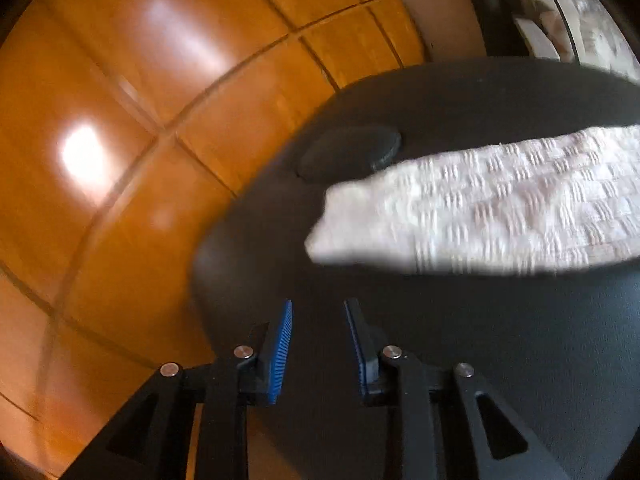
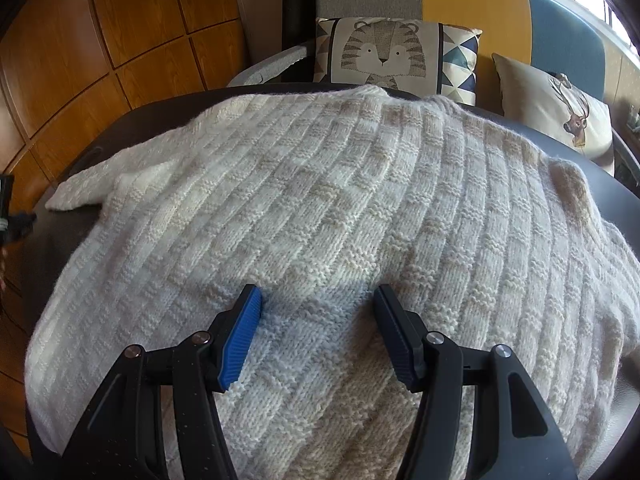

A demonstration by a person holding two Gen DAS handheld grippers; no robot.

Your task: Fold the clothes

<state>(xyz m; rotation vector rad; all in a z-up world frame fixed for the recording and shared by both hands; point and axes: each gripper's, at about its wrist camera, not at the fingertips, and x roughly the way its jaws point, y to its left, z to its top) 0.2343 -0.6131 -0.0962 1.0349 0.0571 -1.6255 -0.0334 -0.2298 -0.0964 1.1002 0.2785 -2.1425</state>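
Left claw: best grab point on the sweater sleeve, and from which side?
Take the sleeve at its cuff end, coming in from the table's bare edge side. That tip lies flat and free, nearest the open left claw; hedged, since the view is blurred.

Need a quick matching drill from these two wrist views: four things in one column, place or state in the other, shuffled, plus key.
Things:
1. sweater
2. sleeve
3. left tongs
4. tiger cushion

Places or states:
A. open over bare dark tabletop, nothing between
B. propped behind the table's far edge
C. spread flat across the table
D. stretched out towards the table's side edge

Pairs: 1-C, 2-D, 3-A, 4-B
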